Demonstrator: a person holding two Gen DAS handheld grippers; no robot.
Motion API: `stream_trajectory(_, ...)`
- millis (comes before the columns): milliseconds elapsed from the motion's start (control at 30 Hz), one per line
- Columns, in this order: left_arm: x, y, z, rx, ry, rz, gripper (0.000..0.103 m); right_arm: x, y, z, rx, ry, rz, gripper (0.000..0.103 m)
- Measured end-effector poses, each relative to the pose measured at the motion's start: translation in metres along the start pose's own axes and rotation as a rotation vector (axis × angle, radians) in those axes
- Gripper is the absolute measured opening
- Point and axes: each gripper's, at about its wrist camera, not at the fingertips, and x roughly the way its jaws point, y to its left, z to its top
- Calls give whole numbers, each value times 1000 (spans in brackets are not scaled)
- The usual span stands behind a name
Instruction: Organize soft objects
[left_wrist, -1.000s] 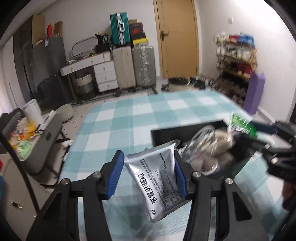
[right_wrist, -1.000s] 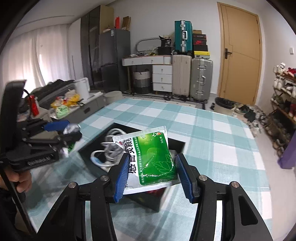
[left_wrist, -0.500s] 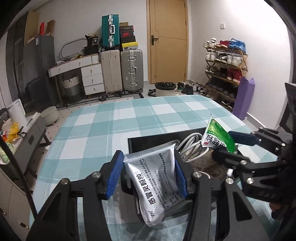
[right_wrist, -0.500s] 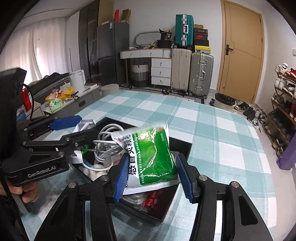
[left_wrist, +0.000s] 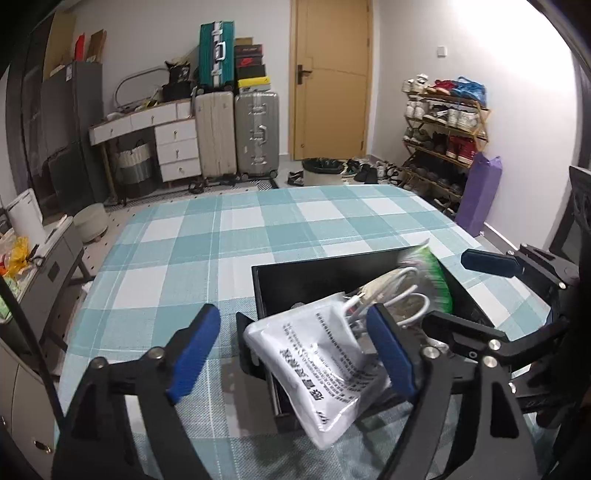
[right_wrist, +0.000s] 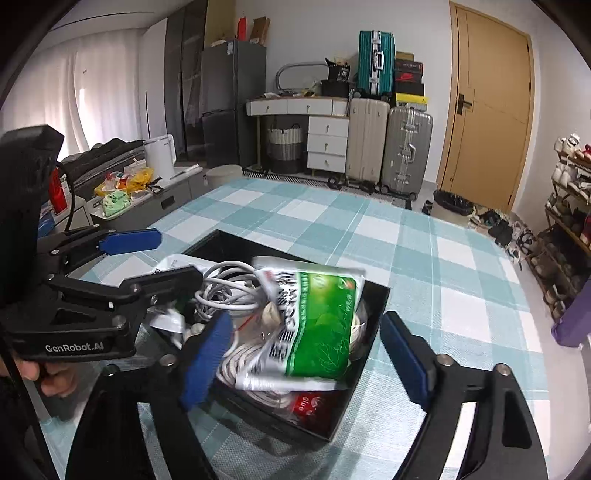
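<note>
Teal-and-white checked tablecloth (left_wrist: 229, 236), black box (right_wrist: 373, 306), silver pouch (left_wrist: 325, 362), green pouch (right_wrist: 321, 325)

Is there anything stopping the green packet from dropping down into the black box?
No lid or wall blocks it. The right gripper is opening and its fingers no longer press the green packet, which is over the black box. But the box already holds white cables, so the packet will probably rest on top.
</note>
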Motion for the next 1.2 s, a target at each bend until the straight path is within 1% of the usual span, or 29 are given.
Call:
stream_trajectory(100, -5, -5, -2, 43, 14, 16, 90, -9, -1, -3, -9, -7, -7, 94)
stream_trajectory(133, -7, -6, -3, 56, 15, 23, 98, -12, -1, -4, -8, -10, -4, 97)
stream_trajectory(200, -16, -8, -6, 62, -9, 30, 103, -20, -2, -8, 4, -22, -5, 102)
stream_trajectory(267, -26, -8, -10, 62, -41, 23, 103, -28, -3, -12, 15, -47, 5, 102)
stream_trajectory(367, -37, -8, -16, 54, -50, 32, 103, -39, -3, -18, 41, -79, 23, 102)
stream_trajectory(467, -47, -5, -21, 28, -65, 23, 103, -51, -1, -24, 64, -110, 45, 102)
stream_trajectory(500, -50, -5, -24, 19, -69, 16, 103, -55, 1, -26, 64, -122, 48, 102)
stream_trajectory(700, -66, 0, -38, -14, -99, 37, 103, -73, 18, -37, 45, -168, 73, 102)
stream_trajectory(833, -71, 6, -47, -47, -131, 40, 103, -75, 25, -45, 65, -187, 92, 102)
stream_trajectory(900, -73, 9, -51, -57, -149, 32, 103, -74, 28, -48, 64, -196, 90, 102)
stream_trajectory(1033, -75, 12, -53, -64, -183, 63, 103, -72, 28, -52, 72, -215, 87, 102)
stream_trajectory(1100, -78, 15, -56, -87, -216, 55, 103, -71, 29, -54, 68, -220, 80, 102)
stream_trajectory(1200, -76, 17, -58, -95, -226, 60, 103, -72, 28, -56, 62, -232, 70, 102)
